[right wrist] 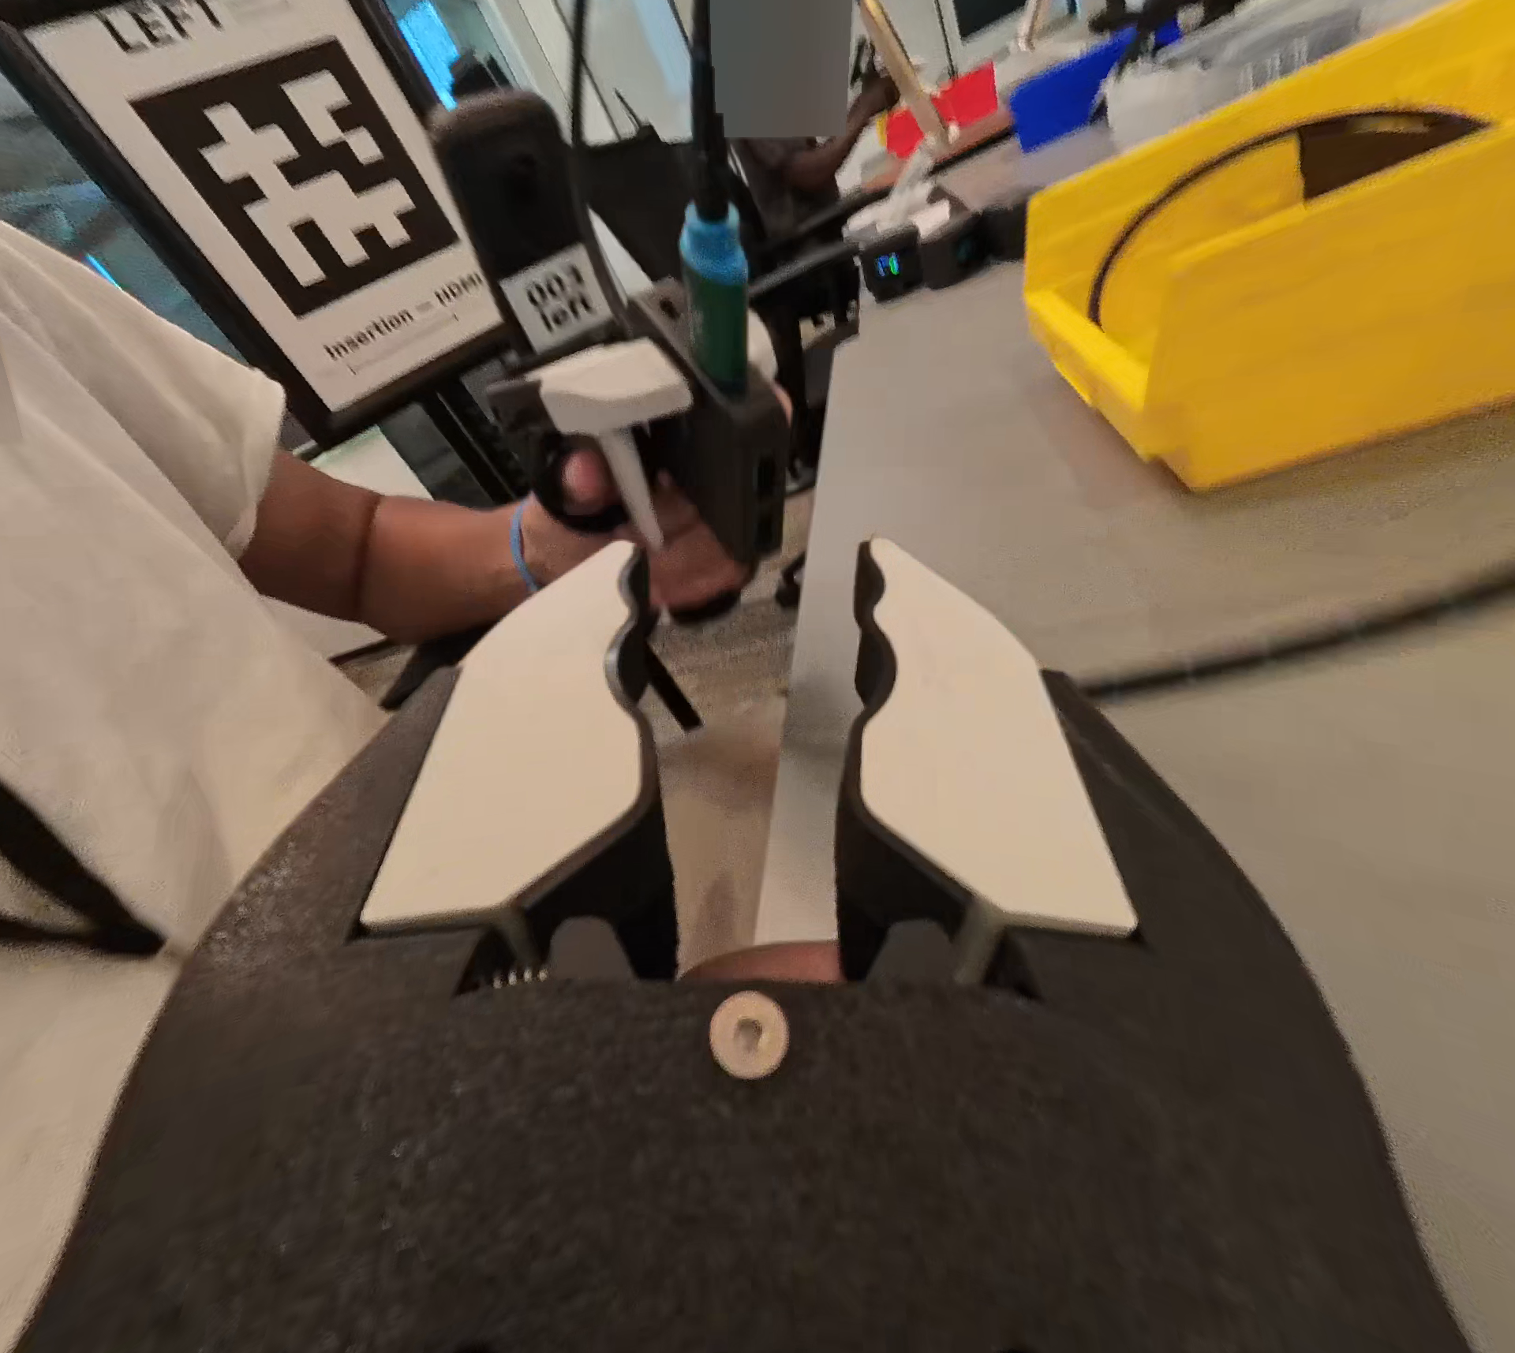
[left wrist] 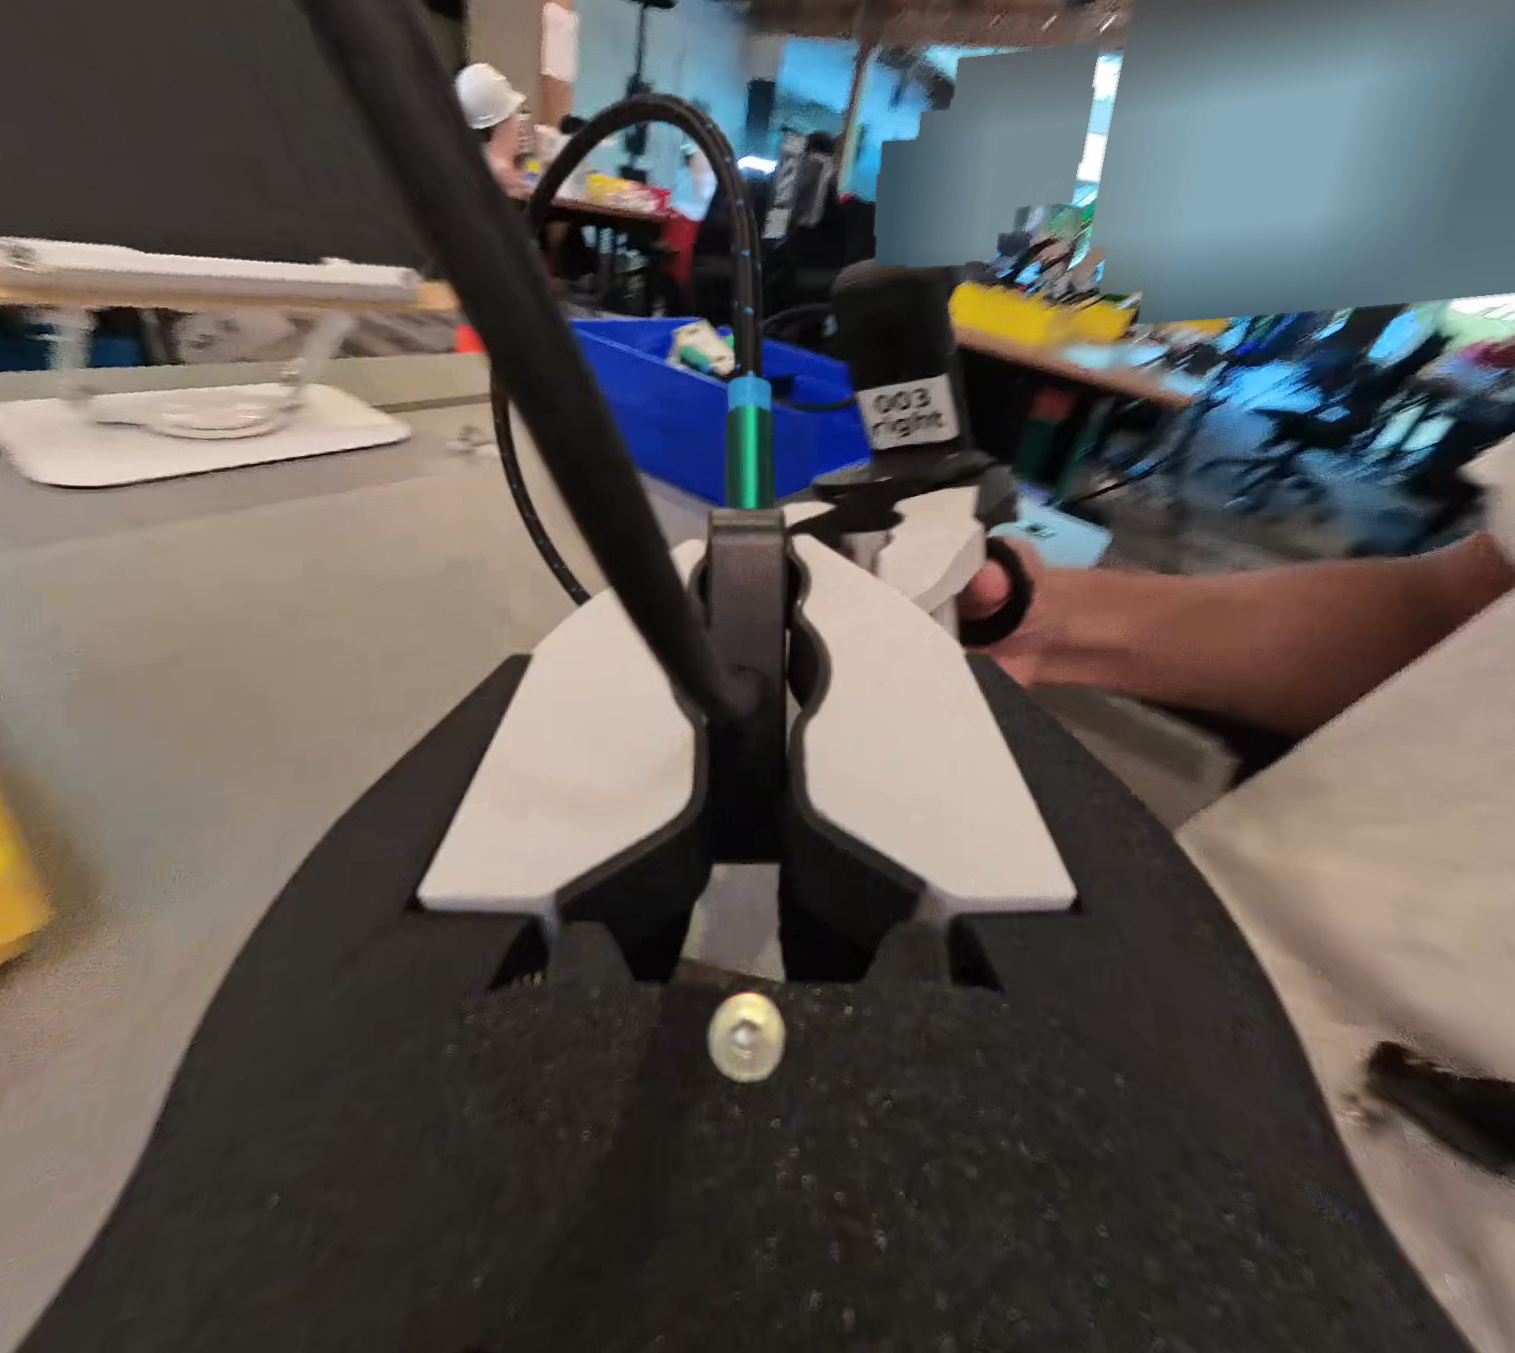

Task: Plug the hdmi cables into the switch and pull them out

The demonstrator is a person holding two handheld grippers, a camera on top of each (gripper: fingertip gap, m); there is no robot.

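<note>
Left gripper clamped on the black switch, centre of left wrist view, held up off the grey table so ports stay reachable. Green-barrelled hdmi cable seated in switch top, cord looping up and back down at centre; second thick black cable running from switch side to upper left. Right gripper jaws apart, gripping nothing, centre of right wrist view, facing the plug above centre, probably lining up for the pull. Table edge running straight between right fingers. Yellow bin upper right, well apart. Open air above plug for extraction.
</note>
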